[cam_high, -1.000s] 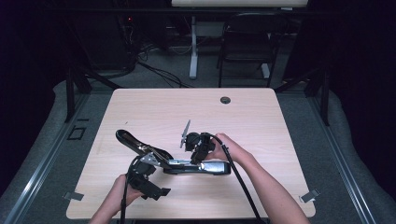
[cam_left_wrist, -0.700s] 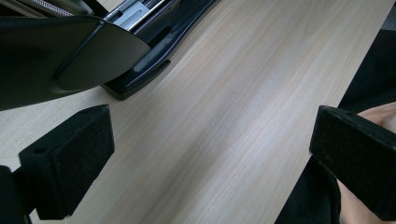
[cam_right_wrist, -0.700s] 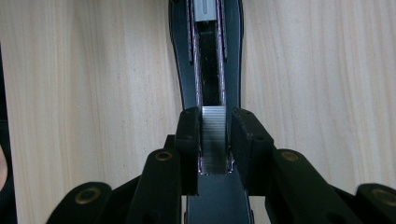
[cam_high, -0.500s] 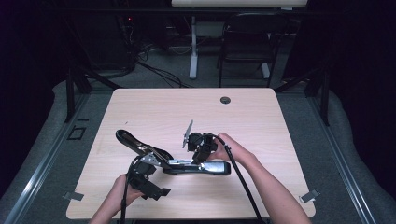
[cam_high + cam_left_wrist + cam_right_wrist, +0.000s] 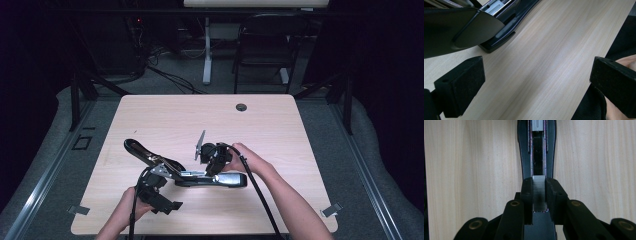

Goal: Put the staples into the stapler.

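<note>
A black stapler (image 5: 220,180) lies near the table's front with its lid (image 5: 142,151) swung open to the left. My right gripper (image 5: 214,165) points down at the stapler's open magazine (image 5: 537,150). In the right gripper view that gripper (image 5: 539,185) is shut on a silver strip of staples (image 5: 539,200), held in line with the channel just above it. My left gripper (image 5: 167,204) sits by the front edge below the lid. Its jaws (image 5: 539,75) stand wide open over bare wood, with the lid (image 5: 461,27) at the upper left.
The light wooden table (image 5: 280,125) has a round cable grommet (image 5: 241,107) near its far edge. Chair and desk legs stand on the floor beyond. The table's front edge and a hand (image 5: 624,62) lie close to my left gripper.
My right gripper has edged slightly to the right above the stapler with the staples in it. The left gripper and the stapler have stayed put.
</note>
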Motion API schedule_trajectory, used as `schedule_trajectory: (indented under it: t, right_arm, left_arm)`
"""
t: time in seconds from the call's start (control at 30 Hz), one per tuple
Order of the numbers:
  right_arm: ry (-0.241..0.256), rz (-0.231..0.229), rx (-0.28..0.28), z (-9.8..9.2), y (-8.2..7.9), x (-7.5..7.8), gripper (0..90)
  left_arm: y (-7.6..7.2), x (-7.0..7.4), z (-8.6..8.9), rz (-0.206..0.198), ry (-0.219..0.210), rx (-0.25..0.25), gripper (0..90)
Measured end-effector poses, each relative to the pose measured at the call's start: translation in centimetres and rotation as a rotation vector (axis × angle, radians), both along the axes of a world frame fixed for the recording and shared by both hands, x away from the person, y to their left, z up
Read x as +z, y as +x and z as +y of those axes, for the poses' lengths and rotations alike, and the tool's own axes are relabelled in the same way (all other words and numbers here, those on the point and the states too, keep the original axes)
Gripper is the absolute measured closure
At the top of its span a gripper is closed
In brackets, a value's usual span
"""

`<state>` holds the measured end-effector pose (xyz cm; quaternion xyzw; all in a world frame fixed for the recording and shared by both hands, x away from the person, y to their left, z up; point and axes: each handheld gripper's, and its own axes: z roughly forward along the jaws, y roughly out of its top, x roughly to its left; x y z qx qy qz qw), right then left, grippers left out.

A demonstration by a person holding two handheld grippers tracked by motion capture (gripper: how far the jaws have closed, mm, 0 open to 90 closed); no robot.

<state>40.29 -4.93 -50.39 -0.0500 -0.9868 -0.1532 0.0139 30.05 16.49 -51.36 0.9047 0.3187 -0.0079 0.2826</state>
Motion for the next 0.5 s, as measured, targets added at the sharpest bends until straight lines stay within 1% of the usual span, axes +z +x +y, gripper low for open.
schedule_trajectory:
  t: [0.03,0.13,0.33,0.43,0.5]
  right_arm:
    - [-0.004,-0.001,-0.004,0.0,0.0,0.0,71.2]
    - [-0.014,0.005,-0.012,-0.2,0.1,0.0,70.1]
    - [0.022,0.014,-0.041,-1.1,0.2,0.4,68.1]
    - [0.029,0.006,-0.052,-1.6,0.1,0.7,64.6]
    - [0.035,0.009,-0.067,-1.9,0.0,0.8,61.1]
  left_arm:
    - [0.0,0.0,0.0,0.001,-0.001,0.0,0.1]
    - [0.0,0.0,0.0,0.0,0.005,-0.004,0.1]
    - [0.0,0.0,0.1,0.001,-0.002,0.004,0.1]
    - [0.1,0.1,0.2,-0.001,-0.002,0.006,0.1]
    - [0.0,0.1,0.3,0.0,-0.01,0.016,0.1]
